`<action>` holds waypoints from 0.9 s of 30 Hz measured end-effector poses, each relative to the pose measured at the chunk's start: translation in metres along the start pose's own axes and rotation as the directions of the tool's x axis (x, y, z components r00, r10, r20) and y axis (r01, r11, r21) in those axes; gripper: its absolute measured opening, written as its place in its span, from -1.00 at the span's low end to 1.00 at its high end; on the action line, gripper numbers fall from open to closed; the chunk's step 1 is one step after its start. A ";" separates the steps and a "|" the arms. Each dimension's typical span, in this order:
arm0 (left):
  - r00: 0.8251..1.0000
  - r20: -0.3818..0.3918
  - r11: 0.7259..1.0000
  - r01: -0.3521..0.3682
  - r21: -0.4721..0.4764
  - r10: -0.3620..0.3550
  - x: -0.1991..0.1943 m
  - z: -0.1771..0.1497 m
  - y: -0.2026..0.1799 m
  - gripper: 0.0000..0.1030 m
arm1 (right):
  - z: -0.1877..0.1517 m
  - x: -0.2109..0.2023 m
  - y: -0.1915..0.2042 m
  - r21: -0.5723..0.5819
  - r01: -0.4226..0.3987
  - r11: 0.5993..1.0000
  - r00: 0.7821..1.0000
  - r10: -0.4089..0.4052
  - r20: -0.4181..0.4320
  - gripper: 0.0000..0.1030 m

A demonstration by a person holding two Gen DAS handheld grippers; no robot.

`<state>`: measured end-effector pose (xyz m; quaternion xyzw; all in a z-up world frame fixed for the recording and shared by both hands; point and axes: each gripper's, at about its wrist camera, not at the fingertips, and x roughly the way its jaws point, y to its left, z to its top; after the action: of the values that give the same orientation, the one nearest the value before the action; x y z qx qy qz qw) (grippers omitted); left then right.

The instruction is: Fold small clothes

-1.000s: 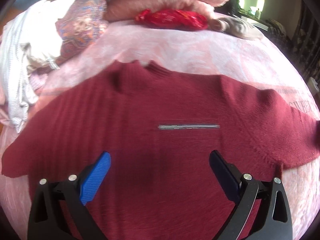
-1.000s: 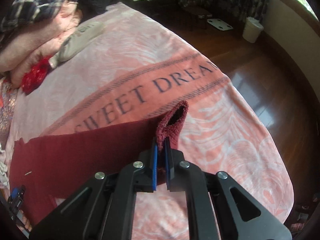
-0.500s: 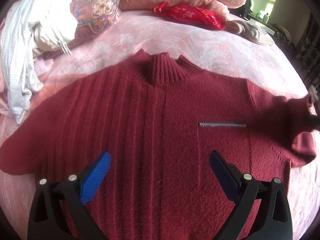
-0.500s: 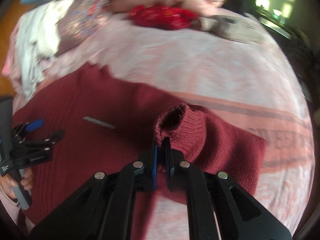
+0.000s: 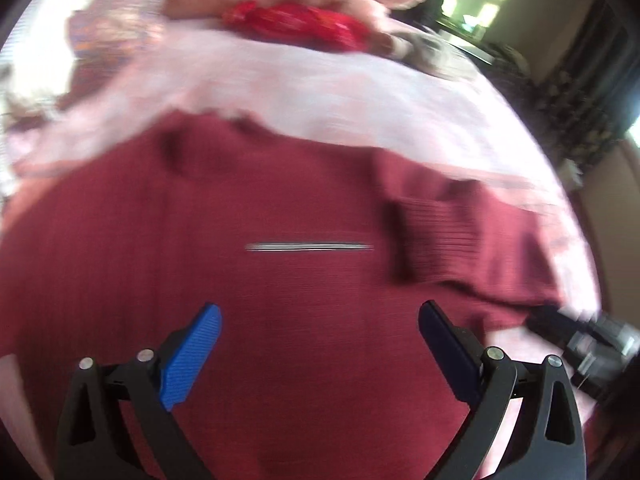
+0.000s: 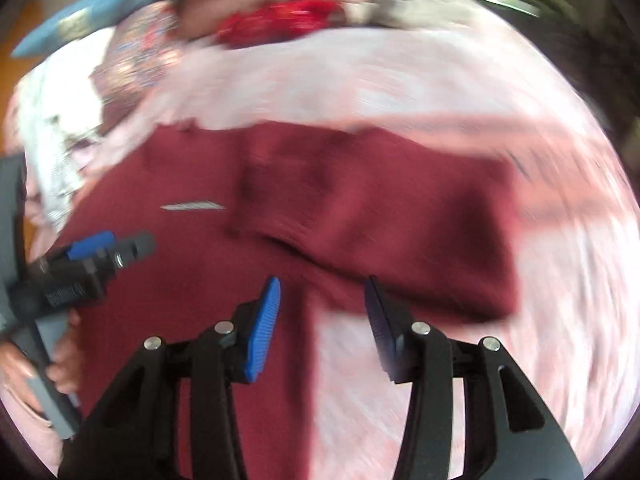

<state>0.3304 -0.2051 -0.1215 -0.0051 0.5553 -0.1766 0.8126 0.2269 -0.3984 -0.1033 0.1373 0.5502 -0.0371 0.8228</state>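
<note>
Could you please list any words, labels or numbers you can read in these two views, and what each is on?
None can be read now.
Pink patterned bedspread: dark marks on its darker pink band, too blurred to read.
Dark red knitted sweater: no lettering visible.

Both wrist views close above the bed, angled down toward the pillows, sharing the maroon sweater

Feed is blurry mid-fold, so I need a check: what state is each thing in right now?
Sweater: spread flat on the bed.
Right sleeve: folded in across the body.
Left tongs: open, empty, above the sweater.
Right tongs: open, sleeve let go.
</note>
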 end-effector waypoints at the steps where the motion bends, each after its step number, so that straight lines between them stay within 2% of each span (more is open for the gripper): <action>1: 1.000 -0.014 1.000 0.019 0.006 -0.019 0.008 0.005 -0.015 0.93 | -0.015 -0.002 -0.008 0.041 0.019 0.999 1.000 -0.019 0.007 -0.13; 5: 0.997 -0.071 0.999 0.041 0.021 -0.039 0.040 0.015 -0.054 0.92 | -0.054 -0.011 -0.033 0.140 0.031 0.990 0.997 -0.040 0.064 -0.13; 7: 0.995 -0.094 0.999 0.034 0.032 -0.031 0.058 0.020 -0.071 0.91 | -0.065 -0.015 -0.043 0.184 0.034 0.982 0.993 -0.054 0.102 -0.12; 9: 0.995 -0.103 0.999 0.018 0.041 -0.014 0.067 0.020 -0.082 0.86 | -0.067 -0.013 -0.044 0.187 0.056 0.981 0.992 -0.076 0.103 -0.08; 11: 0.994 -0.111 0.999 0.025 0.046 -0.020 0.074 0.019 -0.091 0.63 | -0.064 -0.011 -0.043 0.179 0.010 0.984 0.993 -0.031 0.117 -0.07; 13: 0.996 -0.092 0.998 -0.003 0.056 0.008 0.076 0.019 -0.099 0.29 | -0.064 -0.007 -0.045 0.188 -0.027 0.982 0.993 0.004 0.119 -0.04; 14: 0.997 -0.075 0.997 -0.021 0.069 0.027 0.076 0.019 -0.104 0.23 | -0.063 -0.003 -0.048 0.195 -0.025 0.980 0.994 0.004 0.111 -0.04; 16: 0.997 -0.066 0.998 -0.025 0.063 0.029 0.074 0.019 -0.109 -0.09 | -0.066 -0.004 -0.056 0.212 -0.015 0.977 0.995 -0.008 0.104 -0.04; 17: 0.998 -0.064 0.998 -0.021 0.058 0.025 0.074 0.019 -0.112 -0.15 | -0.067 -0.005 -0.057 0.219 -0.010 0.976 0.994 -0.014 0.110 -0.04; 19: 0.998 -0.063 0.998 0.009 0.060 -0.005 0.072 0.021 -0.116 -0.66 | -0.067 -0.010 -0.059 0.224 -0.016 0.974 0.992 -0.013 0.127 -0.04; 21: 0.997 -0.064 0.998 0.049 0.025 -0.047 0.067 0.022 -0.114 -0.68 | -0.067 -0.014 -0.061 0.226 -0.029 0.974 0.989 -0.005 0.148 -0.02; 23: 0.997 -0.021 0.997 0.077 0.018 -0.077 0.052 0.024 -0.112 -0.69 | -0.066 -0.015 -0.058 0.221 -0.030 0.975 0.988 -0.004 0.151 -0.01; 27: 0.995 0.079 0.998 0.065 0.025 -0.066 0.016 0.027 -0.090 -0.70 | -0.065 -0.012 -0.052 0.209 -0.033 0.977 0.989 0.002 0.148 -0.01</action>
<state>0.3350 -0.2996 -0.1068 -0.0213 0.5199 -0.2089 0.8280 0.1535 -0.4317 -0.1249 0.2253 0.4800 -0.0979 0.8422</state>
